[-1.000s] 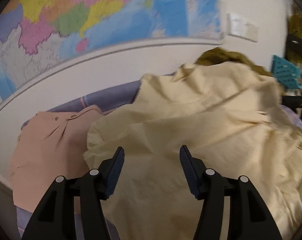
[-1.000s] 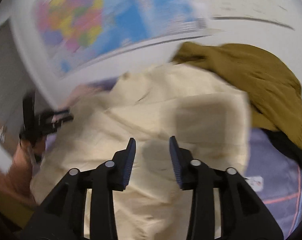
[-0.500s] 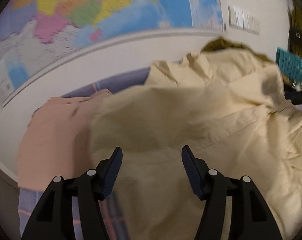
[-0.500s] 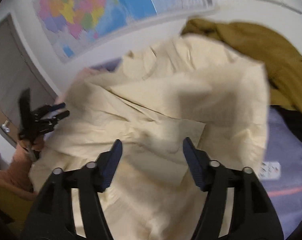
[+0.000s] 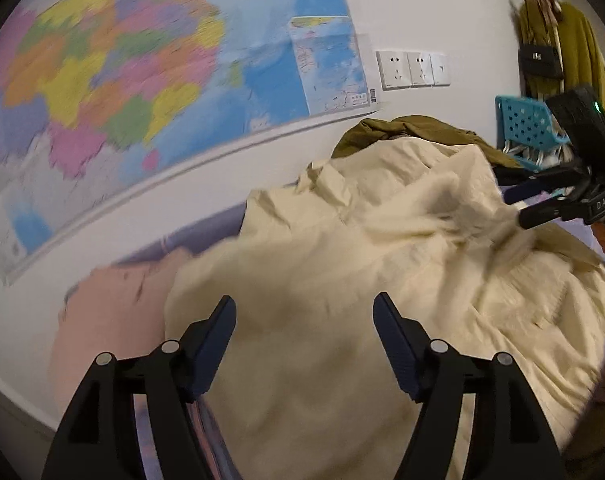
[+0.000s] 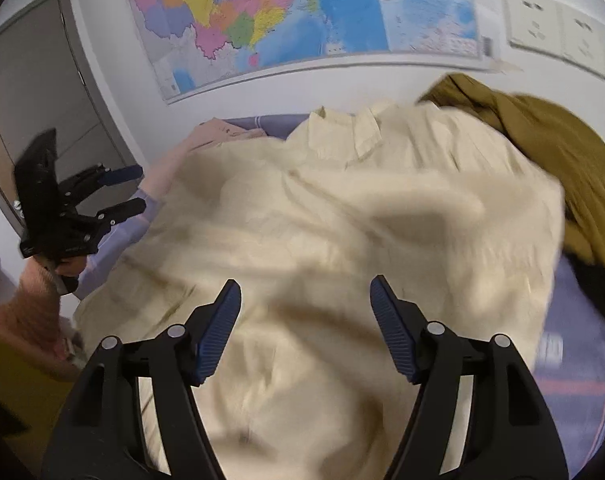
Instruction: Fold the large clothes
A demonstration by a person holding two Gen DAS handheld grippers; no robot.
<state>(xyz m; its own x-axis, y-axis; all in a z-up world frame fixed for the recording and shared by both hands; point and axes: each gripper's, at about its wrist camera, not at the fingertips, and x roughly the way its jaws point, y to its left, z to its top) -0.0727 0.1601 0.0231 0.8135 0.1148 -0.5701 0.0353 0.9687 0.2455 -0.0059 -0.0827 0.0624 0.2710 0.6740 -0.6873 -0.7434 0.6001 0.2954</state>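
A large cream shirt (image 5: 342,280) lies rumpled on the purple bed; its collar (image 6: 342,132) points toward the wall in the right wrist view, where the shirt (image 6: 322,220) fills the middle. My left gripper (image 5: 304,316) is open and empty above the shirt's left part; it also shows in the right wrist view (image 6: 136,188). My right gripper (image 6: 304,300) is open and empty above the shirt's middle; it shows in the left wrist view (image 5: 514,206) at the shirt's right edge.
A folded pink garment (image 5: 114,316) lies left of the shirt. An olive garment (image 6: 562,152) is heaped at the right. A map (image 5: 142,80) and wall sockets (image 5: 412,70) are on the wall behind. A blue basket (image 5: 526,120) and a grey door (image 6: 34,92) flank the bed.
Both grippers have drawn back and risen from the shirt. The right gripper opened wider. The shirt's right flap has dropped flatter.
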